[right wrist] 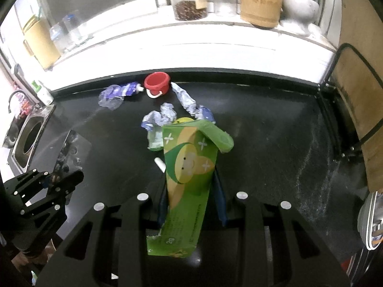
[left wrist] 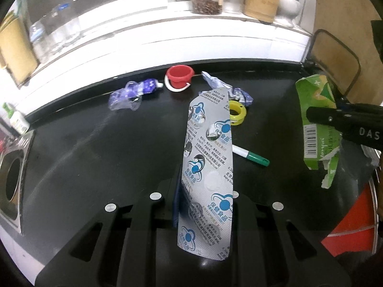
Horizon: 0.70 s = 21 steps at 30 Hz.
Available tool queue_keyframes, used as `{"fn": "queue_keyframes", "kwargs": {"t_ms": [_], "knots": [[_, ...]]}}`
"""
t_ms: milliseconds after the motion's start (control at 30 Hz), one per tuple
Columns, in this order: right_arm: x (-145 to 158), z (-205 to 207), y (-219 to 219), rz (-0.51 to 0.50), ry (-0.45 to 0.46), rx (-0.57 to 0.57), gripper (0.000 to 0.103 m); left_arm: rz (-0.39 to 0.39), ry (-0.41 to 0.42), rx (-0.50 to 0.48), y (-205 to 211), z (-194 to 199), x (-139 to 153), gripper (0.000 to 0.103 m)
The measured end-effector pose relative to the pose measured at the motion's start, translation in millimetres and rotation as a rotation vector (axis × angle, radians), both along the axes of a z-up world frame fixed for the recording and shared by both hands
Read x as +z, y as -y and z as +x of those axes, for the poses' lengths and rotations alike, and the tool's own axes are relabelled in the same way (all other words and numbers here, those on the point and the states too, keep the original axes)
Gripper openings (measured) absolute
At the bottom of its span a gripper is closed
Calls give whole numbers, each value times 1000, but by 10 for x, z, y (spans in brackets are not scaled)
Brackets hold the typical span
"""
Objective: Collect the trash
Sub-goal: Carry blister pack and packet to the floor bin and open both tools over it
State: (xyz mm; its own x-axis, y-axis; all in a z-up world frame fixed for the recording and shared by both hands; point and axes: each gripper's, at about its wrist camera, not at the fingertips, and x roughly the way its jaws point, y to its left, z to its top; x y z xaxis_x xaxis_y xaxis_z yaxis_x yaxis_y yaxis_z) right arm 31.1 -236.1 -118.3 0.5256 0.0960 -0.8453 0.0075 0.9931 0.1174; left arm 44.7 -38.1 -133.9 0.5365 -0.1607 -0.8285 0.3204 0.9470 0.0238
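Observation:
My left gripper (left wrist: 203,191) is shut on a silver blister pack (left wrist: 208,167) with blue logos, held upright above the black counter (left wrist: 95,148). My right gripper (right wrist: 191,191) is shut on a torn green carton (right wrist: 189,179); the carton also shows at the right of the left wrist view (left wrist: 316,124). On the counter lie a crushed purple-and-clear tube (left wrist: 131,93), crumpled blue-white wrappers (right wrist: 189,100), and a small red bucket (left wrist: 179,76) at the back edge.
A yellow tape ring (left wrist: 237,112) and a green-capped marker (left wrist: 251,155) lie behind the blister pack. A steel sink (left wrist: 12,179) is at the left. Jars and bamboo holders stand on the white sill (left wrist: 167,35). A wire rack (right wrist: 347,95) stands at right.

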Motion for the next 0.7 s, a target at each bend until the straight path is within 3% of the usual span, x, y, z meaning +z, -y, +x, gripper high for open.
{"fn": "queue_keyframes", "kwargs": {"t_ms": [200, 333, 467, 700], "knots": [[176, -26, -382, -9, 26, 98, 33, -3, 28, 109, -353, -148, 185, 19], [297, -22, -871, -18, 52, 212, 33, 8, 50, 211, -749, -318, 300, 19], [361, -50, -1558, -3, 60, 365, 33, 21, 51, 373, -1380, -622, 361, 19], [287, -352, -3231, 57, 19, 745, 33, 49, 5, 717, -2596, -1440, 237, 19]]}}
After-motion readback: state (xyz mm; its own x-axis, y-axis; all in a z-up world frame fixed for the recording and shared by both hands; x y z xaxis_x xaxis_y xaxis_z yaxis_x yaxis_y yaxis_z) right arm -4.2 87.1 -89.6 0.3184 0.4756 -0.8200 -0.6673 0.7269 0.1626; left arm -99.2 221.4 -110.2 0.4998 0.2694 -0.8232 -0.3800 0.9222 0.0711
